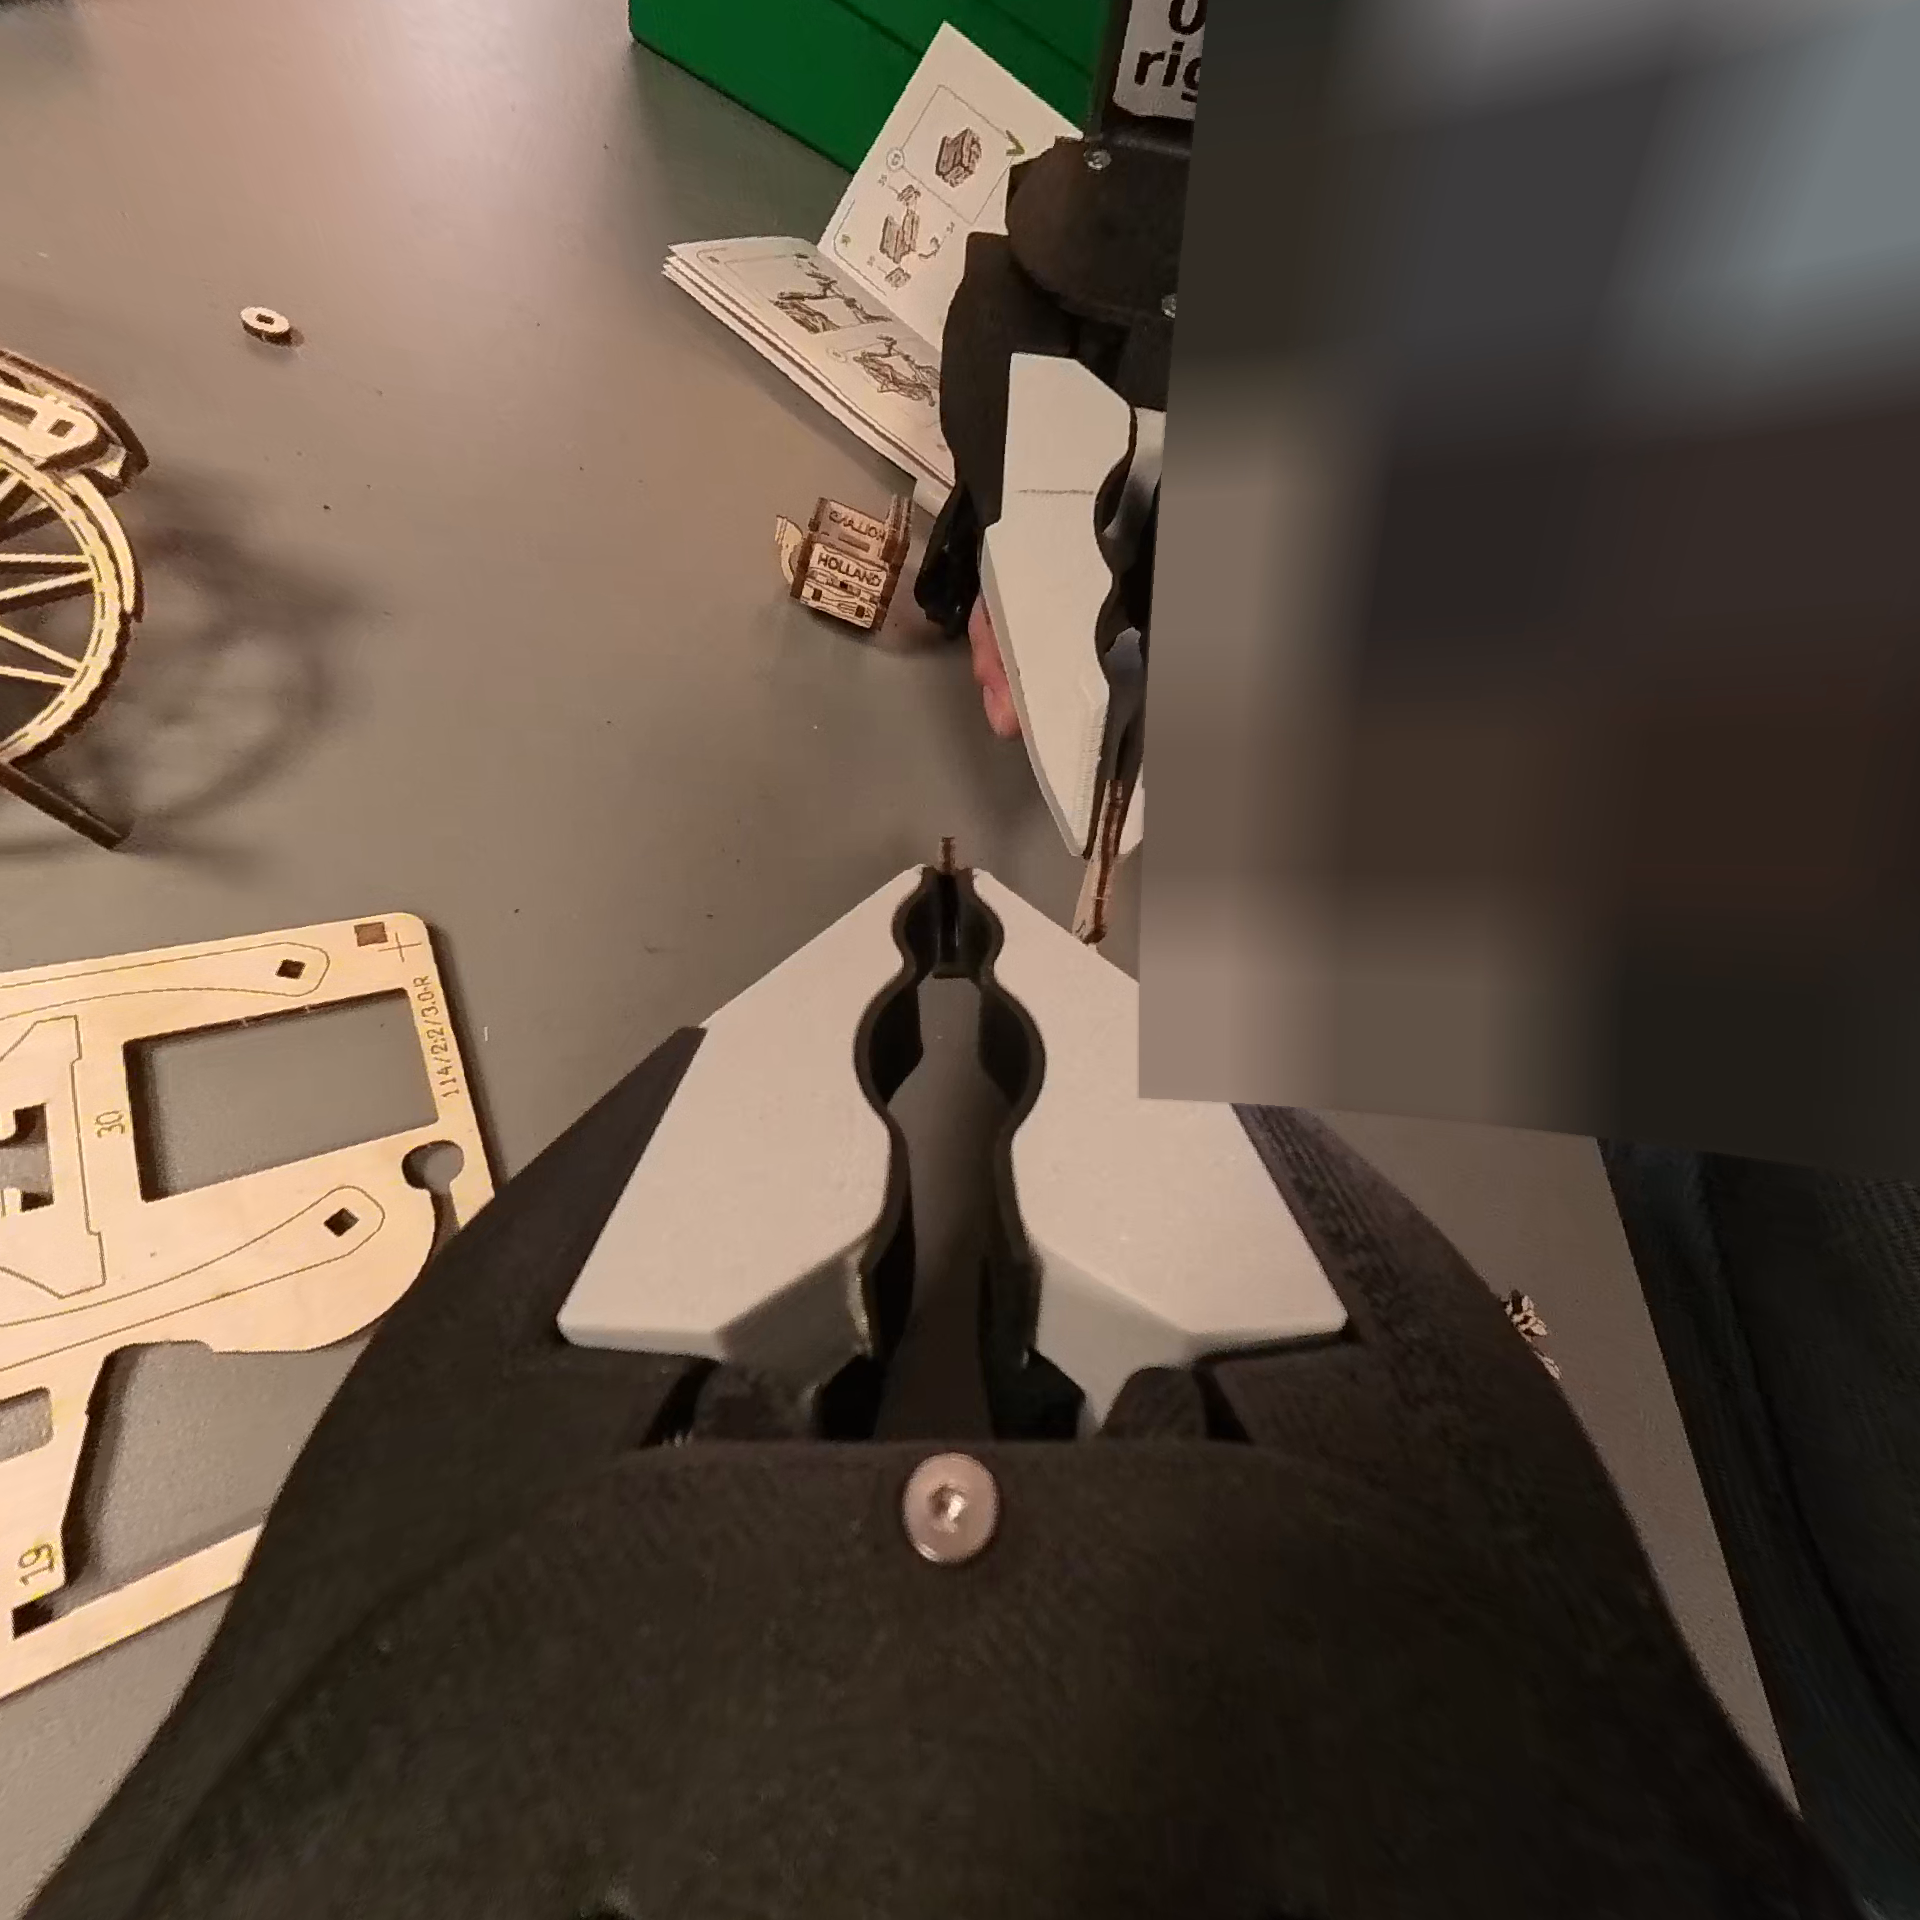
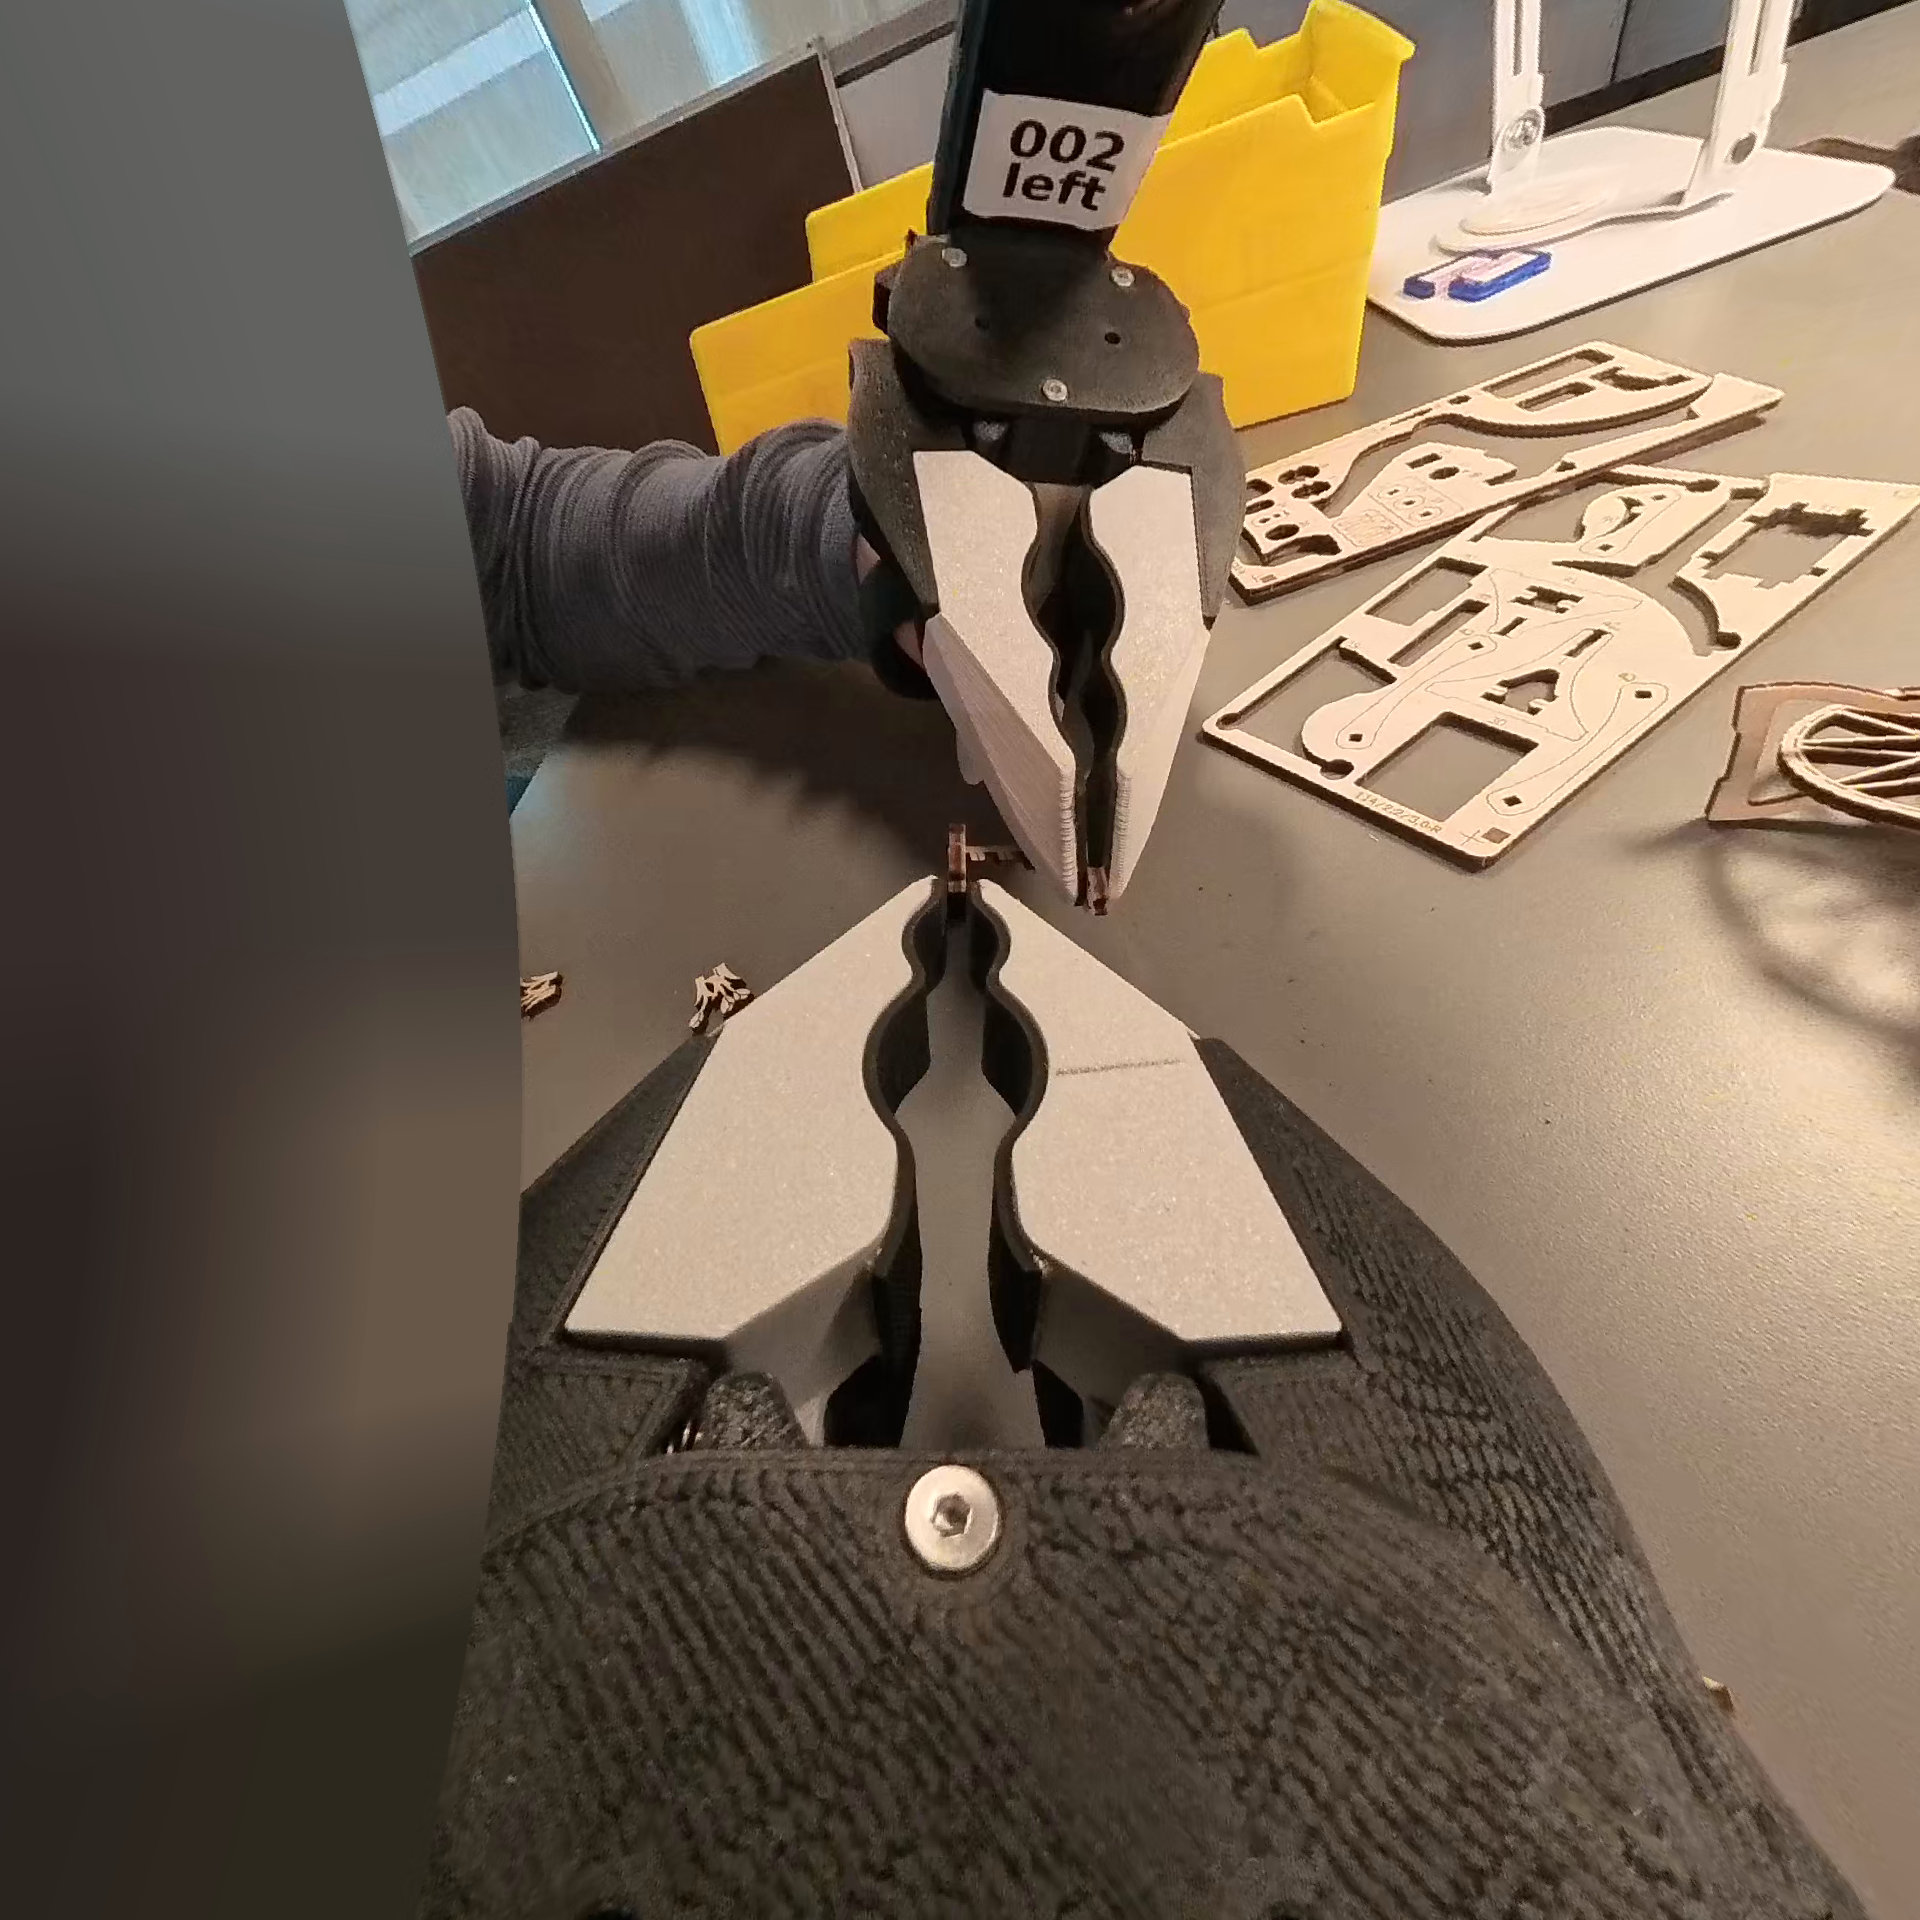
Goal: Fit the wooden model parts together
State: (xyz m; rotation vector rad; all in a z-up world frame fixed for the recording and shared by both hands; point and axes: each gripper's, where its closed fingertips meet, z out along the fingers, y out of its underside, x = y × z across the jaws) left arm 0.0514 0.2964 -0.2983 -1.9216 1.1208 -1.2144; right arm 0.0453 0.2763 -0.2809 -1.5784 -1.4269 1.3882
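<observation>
Left wrist view:
Left gripper point(image 1: 948, 883): jaws closed narrow on a small peg point(image 1: 947, 854), only its tip showing past the fingertips.
Right gripper point(image 1: 1101, 831): seen far right, half hidden by the blur patch; a thin wooden strip point(image 1: 1096, 883) is pinched at its tip, just beside the peg but apart.
Sheet point(image 1: 208, 1122): flat on the table point(image 1: 520, 520), near left, untouched; wheel point(image 1: 52, 582) at far left.

Right wrist view:
Right gripper point(image 2: 951, 891): jaws narrow, clamped on the strip point(image 2: 961, 862), which is held edge-on.
Left gripper point(image 2: 1093, 888): tilted down from the far side, peg point(image 2: 1093, 896) barely protruding.

Risks:
Slip: so little of the peg is gripped that it could be pushed back or dropped under pressing.
Misalignment: tilt between parts could jam the joint.
Breakage: the thin strip could be snapped by side force.
</observation>
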